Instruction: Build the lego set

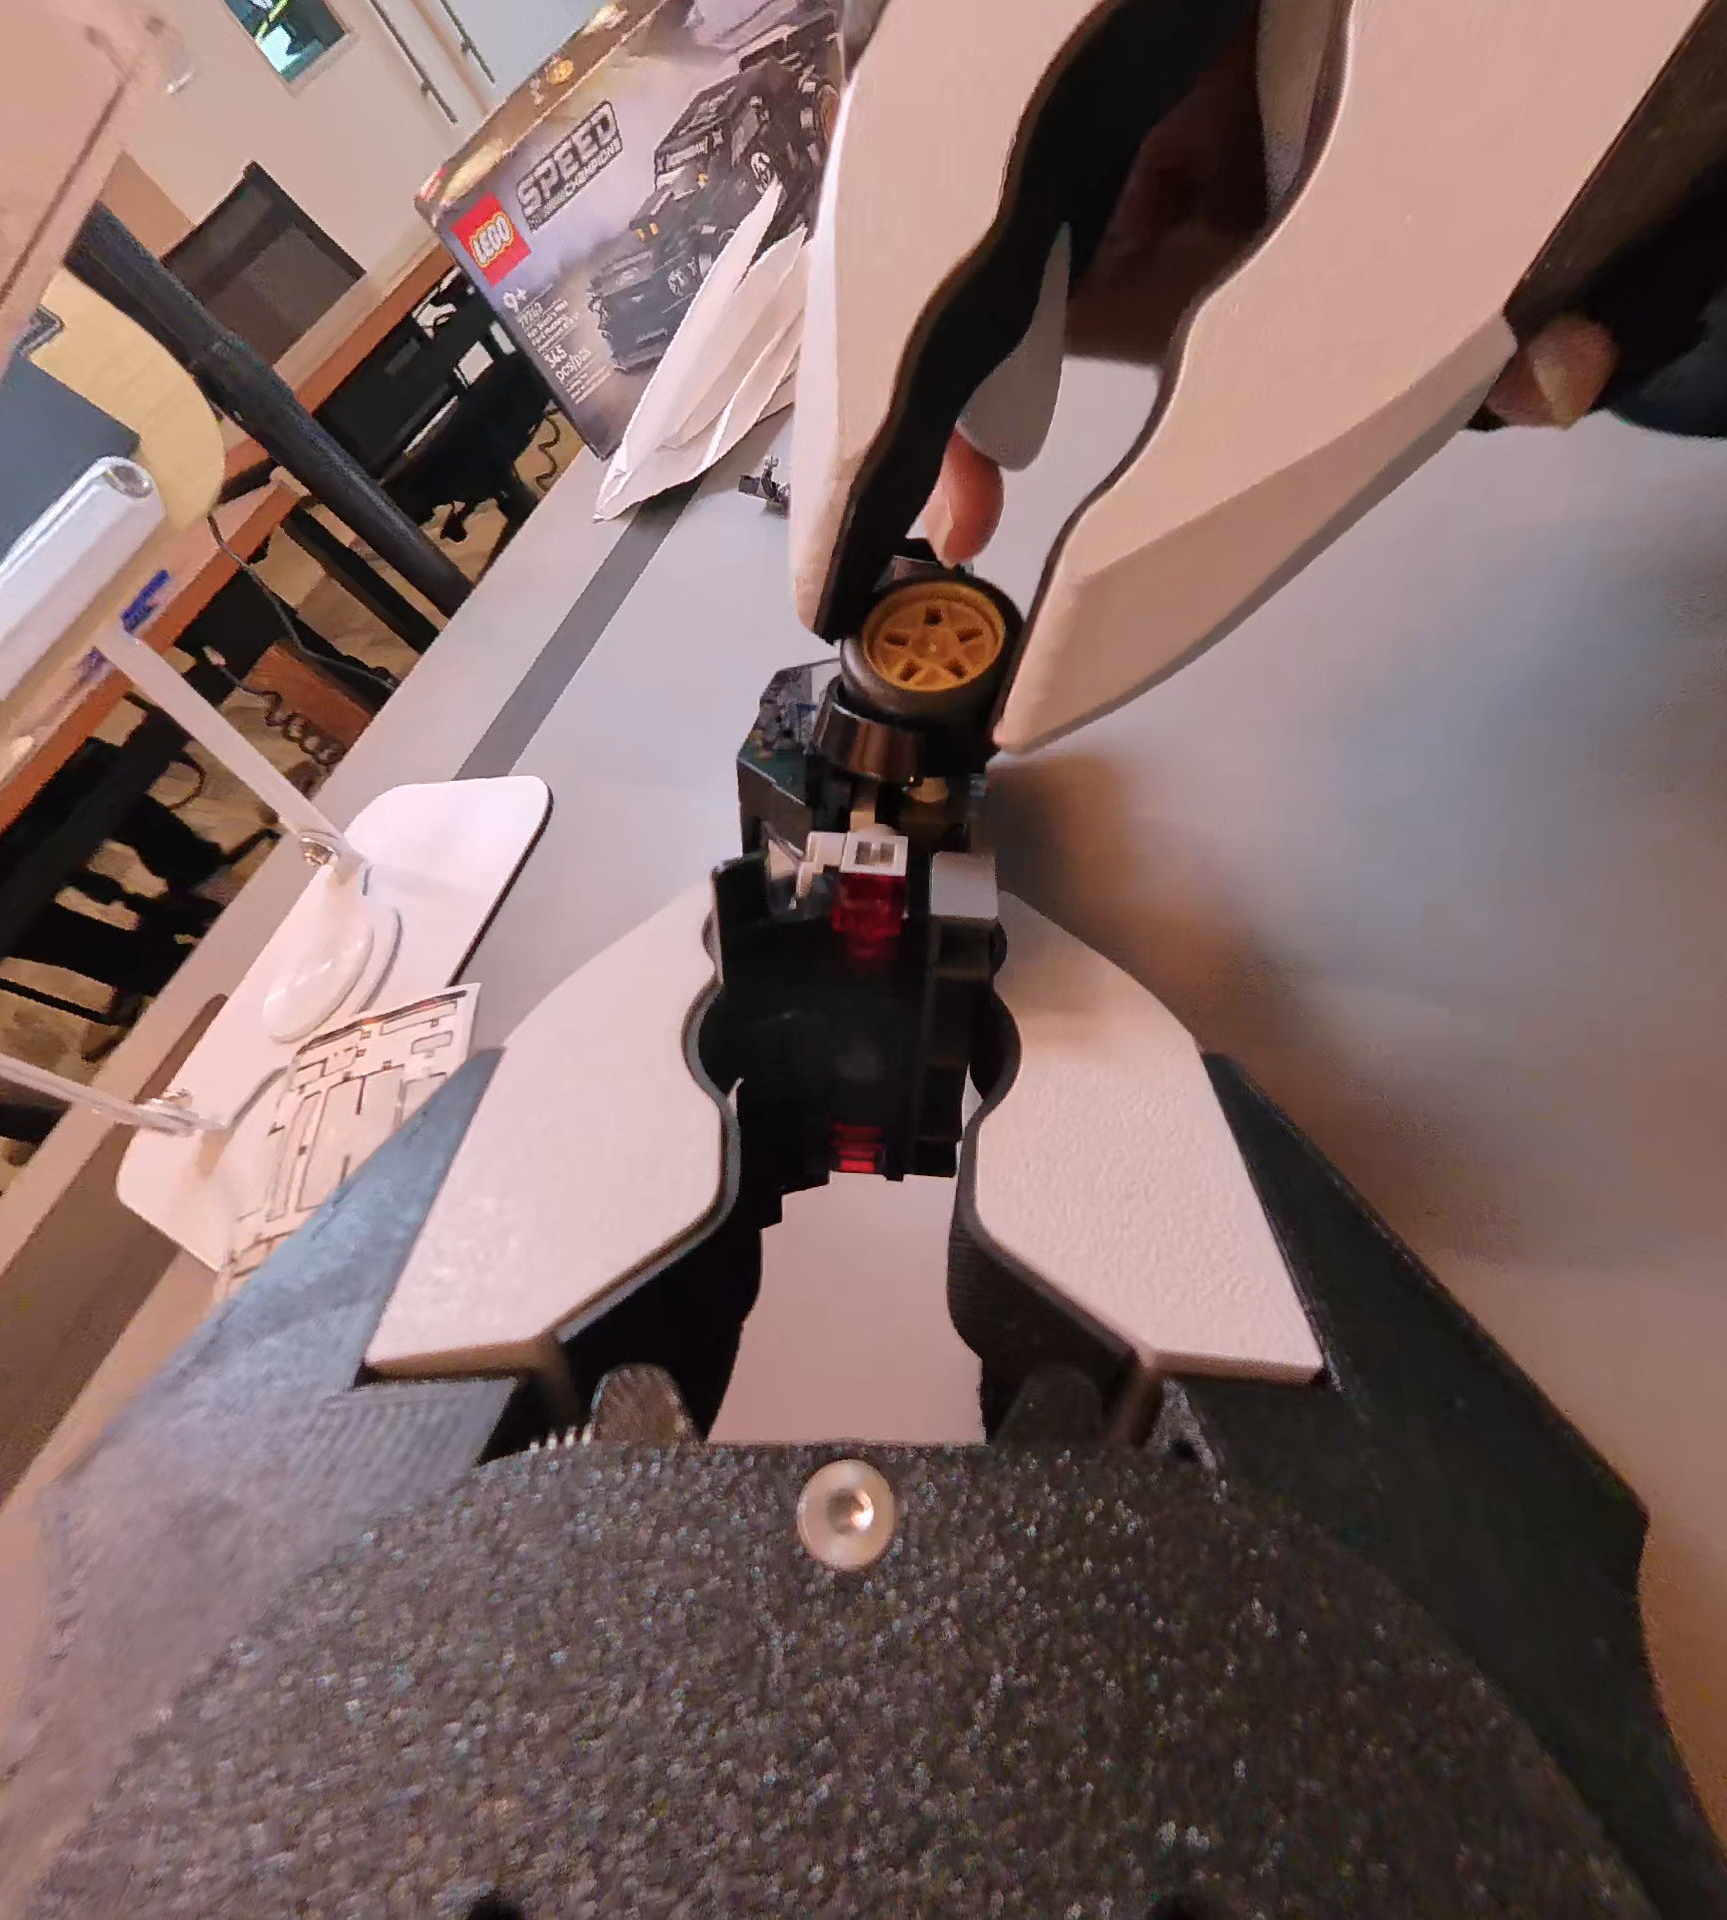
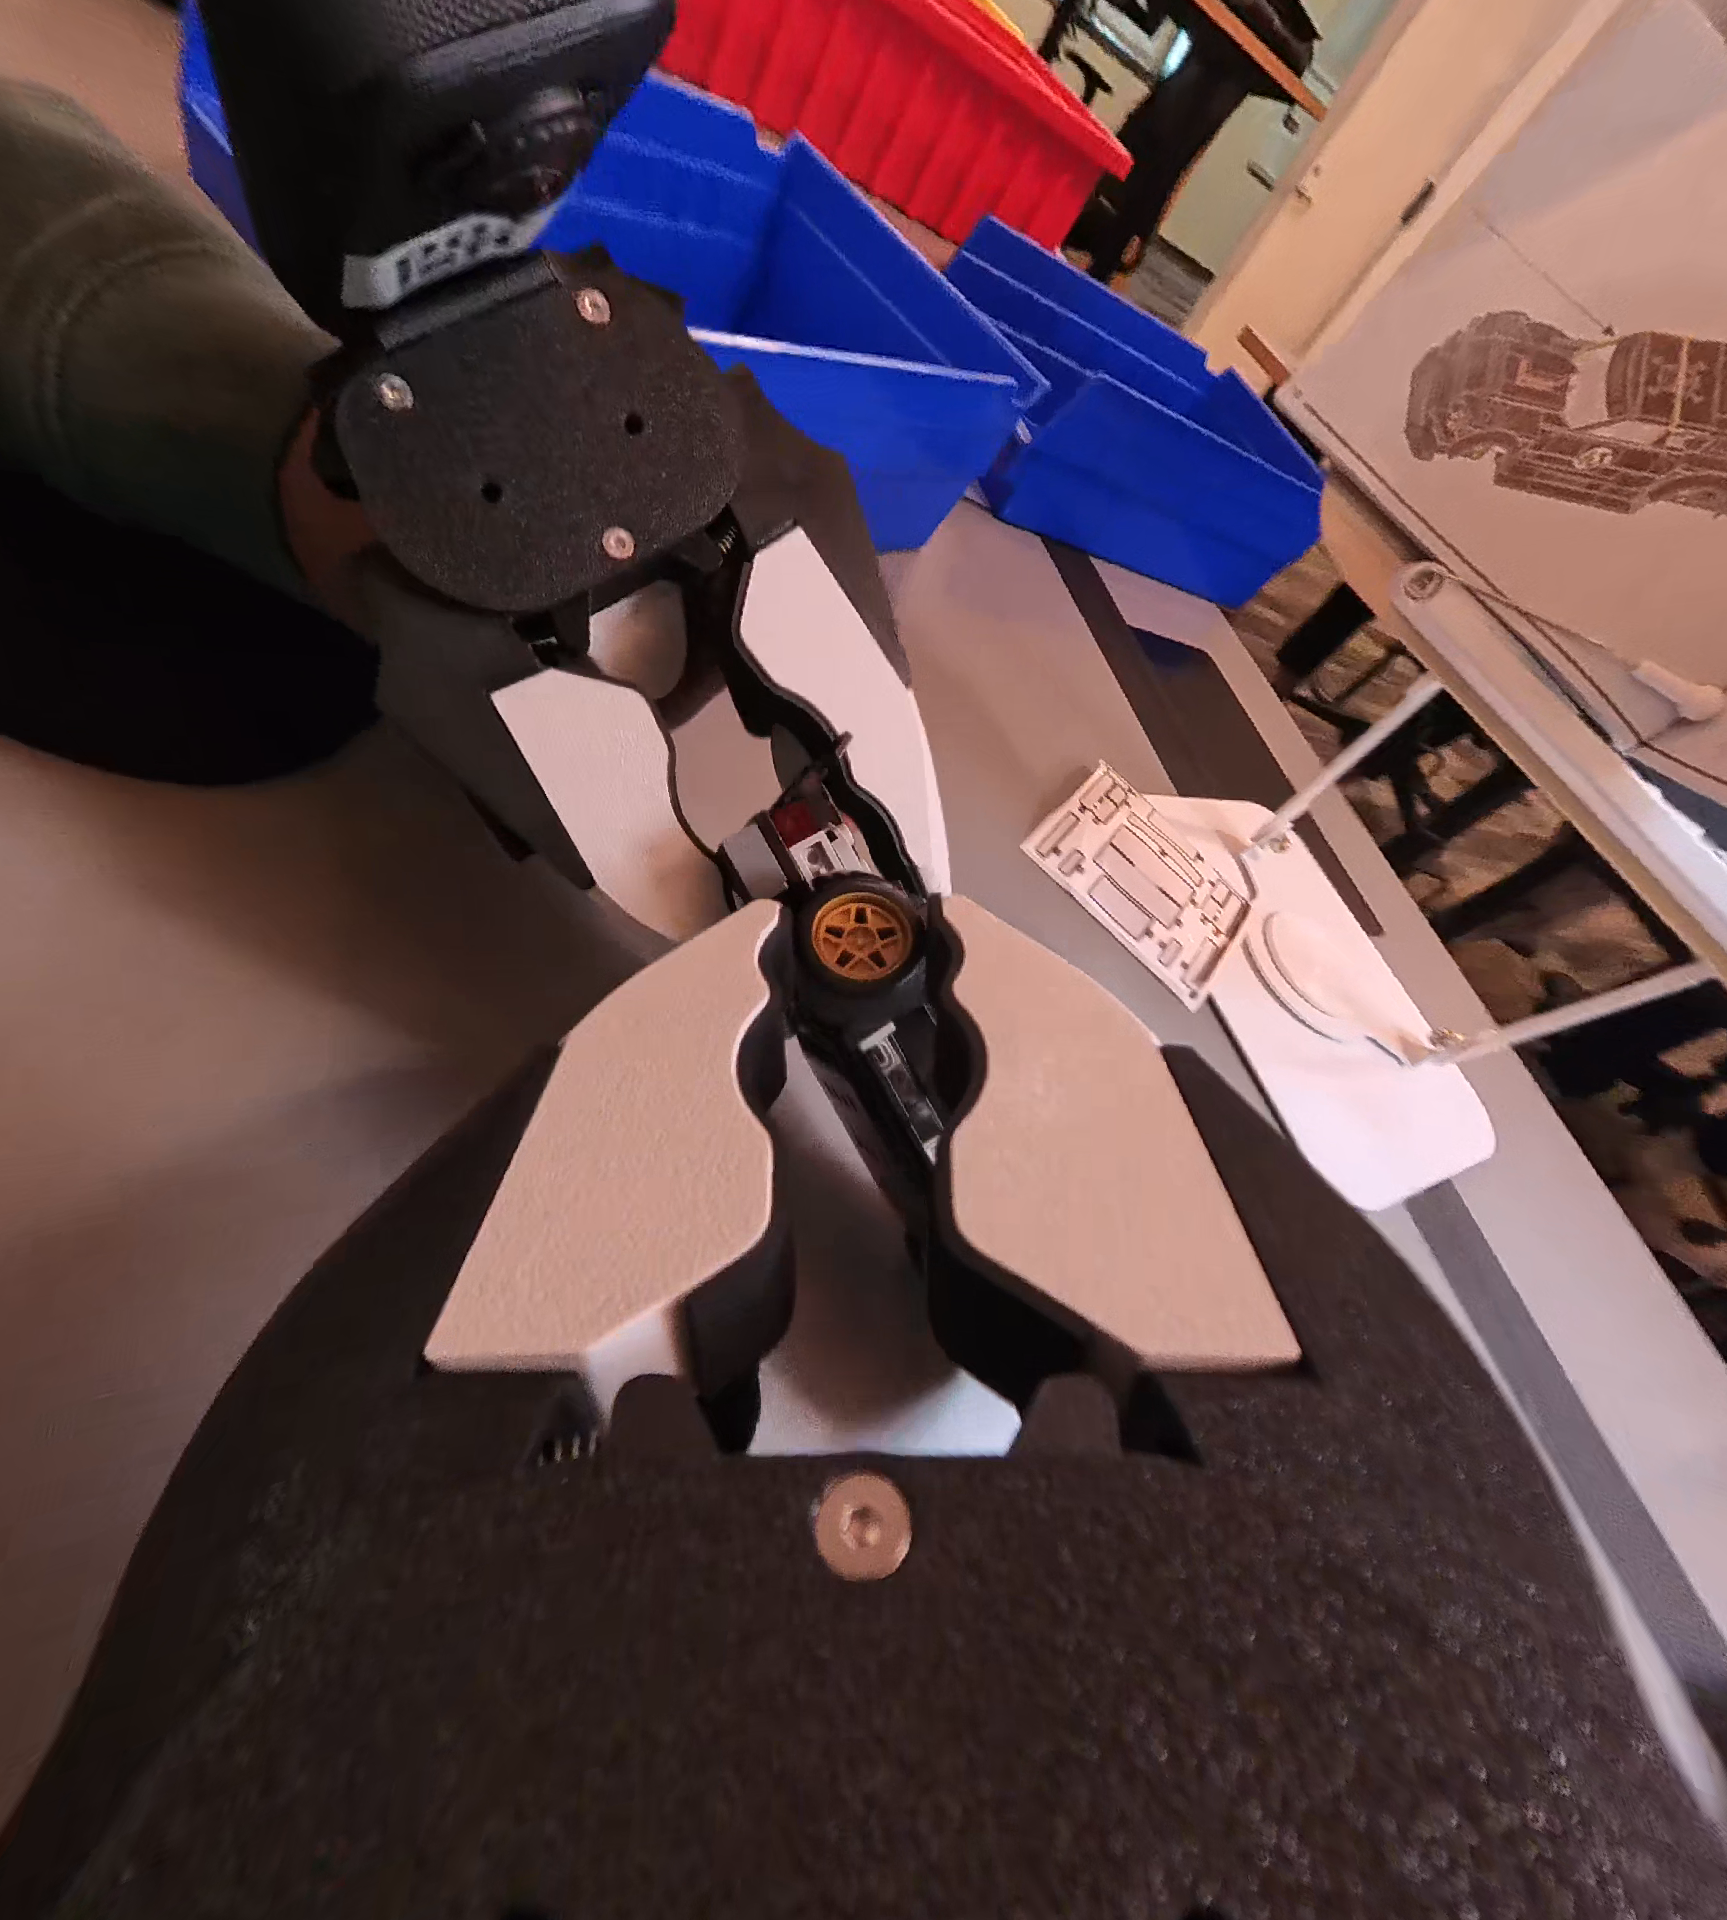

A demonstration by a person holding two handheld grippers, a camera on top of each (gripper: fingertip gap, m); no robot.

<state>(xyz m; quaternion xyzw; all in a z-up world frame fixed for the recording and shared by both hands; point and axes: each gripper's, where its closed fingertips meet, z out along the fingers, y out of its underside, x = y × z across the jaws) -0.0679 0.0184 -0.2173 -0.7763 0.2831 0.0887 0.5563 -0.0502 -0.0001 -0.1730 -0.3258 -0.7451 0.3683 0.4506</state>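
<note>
Lighting warm and even, indoor. Strong fisheye bending toward every edge – worst at 10 and 2 o'clock. Grey table carries soft shadow around 3 o'clock in the left wrist view. Right wrist view shows motion blur – blue bins and floor smeared.

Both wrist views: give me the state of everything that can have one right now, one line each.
Left gripper: shut on the black car body.
Right gripper: shut on the gold-rimmed wheel.
Black car body: partly built, held off the table.
Gold-rimmed wheel: at the car body's end; seating cannot be told.
Set box: upright.
Sticker sheet: flat on the table.
Blue bins: open; contents hidden.
</note>
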